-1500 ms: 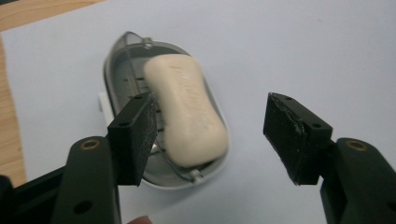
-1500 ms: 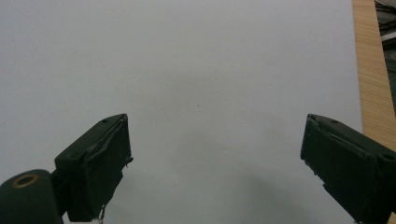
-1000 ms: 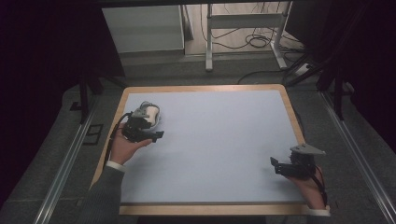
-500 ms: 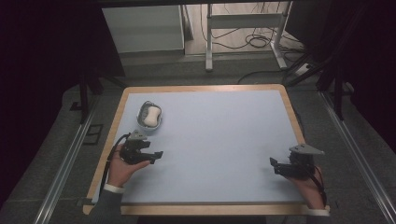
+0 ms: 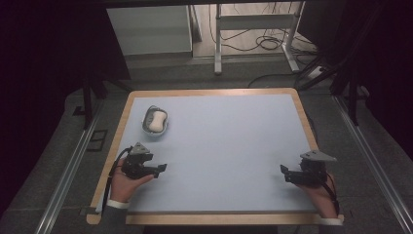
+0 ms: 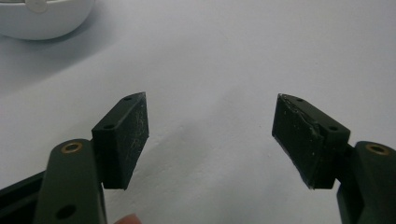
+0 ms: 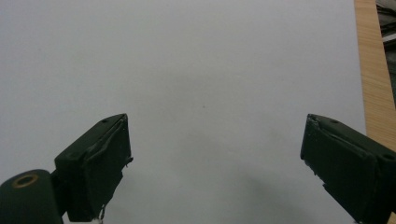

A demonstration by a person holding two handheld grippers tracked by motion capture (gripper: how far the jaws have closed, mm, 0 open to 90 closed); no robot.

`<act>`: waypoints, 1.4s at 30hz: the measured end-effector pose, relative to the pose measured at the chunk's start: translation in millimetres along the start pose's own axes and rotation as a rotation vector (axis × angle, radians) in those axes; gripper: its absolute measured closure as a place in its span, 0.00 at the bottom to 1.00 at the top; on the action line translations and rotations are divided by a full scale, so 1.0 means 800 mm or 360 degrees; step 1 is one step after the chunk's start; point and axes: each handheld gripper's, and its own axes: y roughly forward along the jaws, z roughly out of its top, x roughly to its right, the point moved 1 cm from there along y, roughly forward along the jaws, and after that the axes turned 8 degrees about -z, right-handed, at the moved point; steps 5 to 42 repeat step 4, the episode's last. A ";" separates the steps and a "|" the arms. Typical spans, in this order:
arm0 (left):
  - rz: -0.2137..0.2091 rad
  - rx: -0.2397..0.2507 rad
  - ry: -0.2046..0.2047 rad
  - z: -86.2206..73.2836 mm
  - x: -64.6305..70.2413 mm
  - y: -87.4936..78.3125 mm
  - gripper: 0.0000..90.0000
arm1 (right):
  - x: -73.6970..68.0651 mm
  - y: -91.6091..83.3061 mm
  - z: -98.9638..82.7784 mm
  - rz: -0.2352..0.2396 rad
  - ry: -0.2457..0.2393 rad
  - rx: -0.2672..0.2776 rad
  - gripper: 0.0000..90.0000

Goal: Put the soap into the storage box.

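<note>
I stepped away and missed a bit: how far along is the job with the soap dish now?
Done, by the look of it: the soap dish sits on the table near its far left corner, with a pale bar in it. In hand: nothing. The left gripper is open and apart from the dish; the right gripper is open near the right edge. Nothing visible is left to move.

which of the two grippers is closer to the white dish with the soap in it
The left gripper. It sits on the dish's side of the table, just in front of it; the right gripper is at the opposite edge.
</note>
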 end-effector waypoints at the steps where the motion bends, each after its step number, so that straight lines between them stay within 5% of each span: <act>1: -0.0003 0.0006 -0.0001 0.000 0.000 0.000 0.30 | -0.001 0.000 0.000 0.0001 0.0000 0.0000 0.09; 42: -0.0007 0.0007 0.0002 0.001 -0.002 0.000 0.30 | -0.003 0.000 -0.001 0.0002 -0.0009 0.0004 0.09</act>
